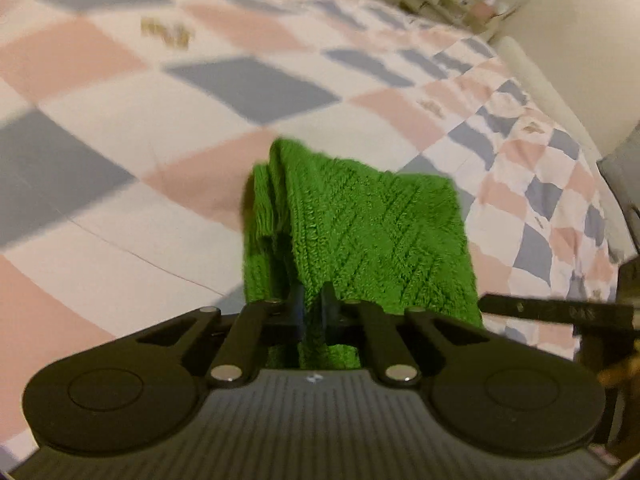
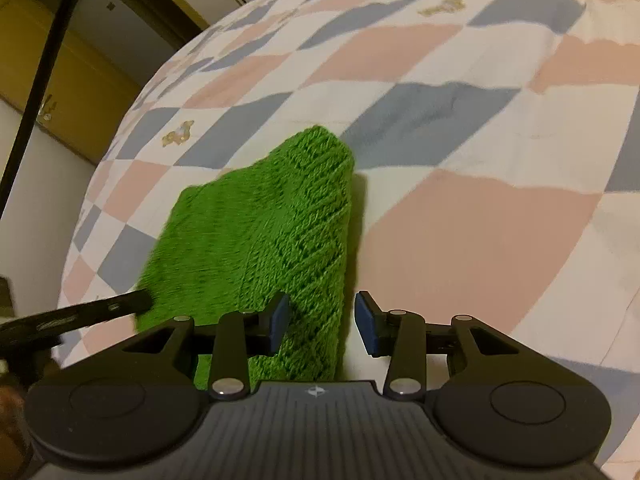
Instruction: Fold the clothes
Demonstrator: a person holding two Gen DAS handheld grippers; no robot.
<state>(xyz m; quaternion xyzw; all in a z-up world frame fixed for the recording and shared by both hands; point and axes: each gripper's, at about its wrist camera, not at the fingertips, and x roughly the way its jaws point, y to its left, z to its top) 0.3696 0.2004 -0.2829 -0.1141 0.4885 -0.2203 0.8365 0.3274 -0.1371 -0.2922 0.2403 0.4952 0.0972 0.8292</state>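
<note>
**A:** Checkered bedspread [image 1: 120,184] in pink, blue and white is filling both views, and we're working right over it. Nearest to us, the left gripper [image 1: 314,304] is pinching the green knit garment [image 1: 360,232] with its jaws pressed together on the fabric. The right gripper [image 2: 322,322] is sitting with its jaws spread, and the knit's folded edge [image 2: 320,280] is passing between the blue pads [image 2: 280,320], apparently not clamped.

**B:** So where's the knit itself sitting?

**A:** It's hanging bunched from the left gripper, lifted above the bed, doubled over by the look of it. We're judging it soft, light and stretchy: chunky cable weave, so it'll sag and slide out of shape. We're thinking corners or the ribbed edge are the best holds.

**B:** Any labels?

**A:** We're not seeing any readable writing. Farther off, little gold motifs [image 2: 178,134] on the quilt, then a wooden cabinet [image 2: 80,68], all too blurry.
</note>
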